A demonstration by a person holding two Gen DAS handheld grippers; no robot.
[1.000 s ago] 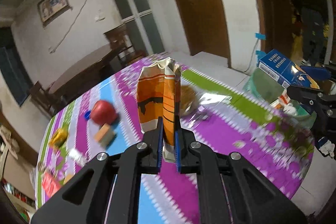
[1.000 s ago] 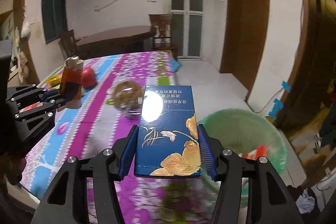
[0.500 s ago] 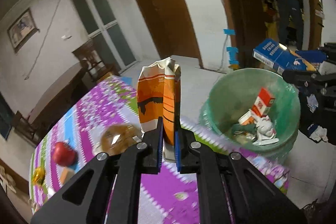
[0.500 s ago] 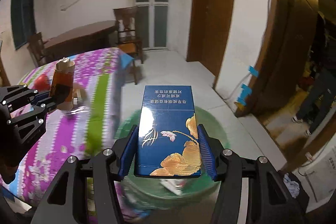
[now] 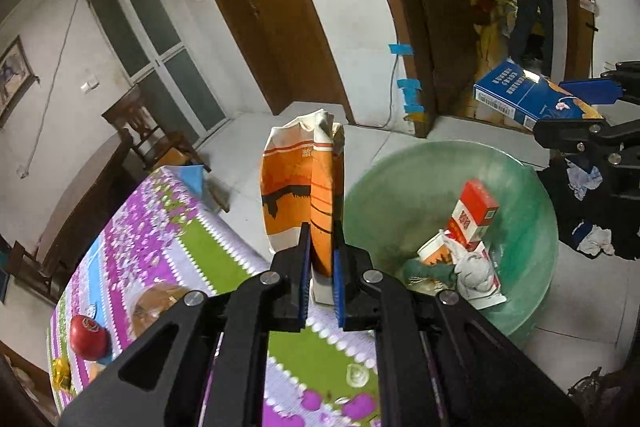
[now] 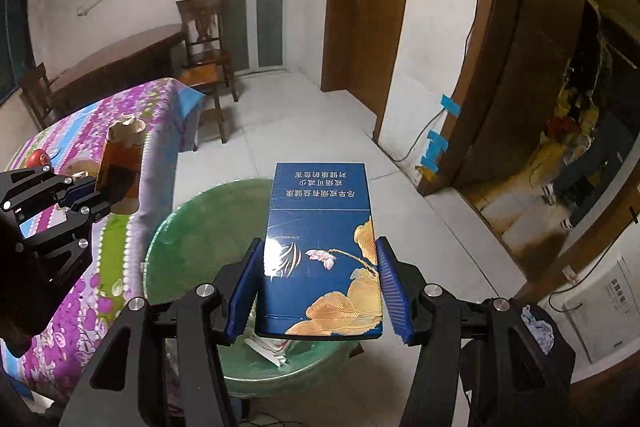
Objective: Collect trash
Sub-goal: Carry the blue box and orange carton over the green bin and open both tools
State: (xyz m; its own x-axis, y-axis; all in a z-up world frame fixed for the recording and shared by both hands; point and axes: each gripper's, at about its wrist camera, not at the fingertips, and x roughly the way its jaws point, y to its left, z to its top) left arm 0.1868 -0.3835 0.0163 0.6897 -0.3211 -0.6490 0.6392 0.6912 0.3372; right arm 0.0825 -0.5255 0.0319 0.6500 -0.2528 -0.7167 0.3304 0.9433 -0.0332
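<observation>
Clamping a flattened orange-and-white paper carton (image 5: 302, 187) by its lower end, the left gripper (image 5: 321, 279) has its blue-padded jaws pressed nearly together on the thin card, and the carton stands upright straight ahead of the fingertips. Beyond and to the right of that claw sits a round translucent green plastic bin (image 5: 532, 211) on the pale tiled floor, with a red-and-white cigarette pack (image 5: 472, 215) and crumpled white paper (image 5: 474, 267) lying inside. Below and to the left of the claw runs the table's purple, green and blue floral cloth (image 5: 160, 227), with a red apple (image 5: 89, 337) far out to the lower left.

The right gripper (image 6: 320, 291) holds a flat dark-blue rectangular box with gold flowers (image 6: 320, 239), jaws set apart and pressing on both long sides. The box lies level between the pads and juts forward past the fingertips, directly over the green bin (image 6: 176, 227), whose rim shows to the claw's left and beneath it.
</observation>
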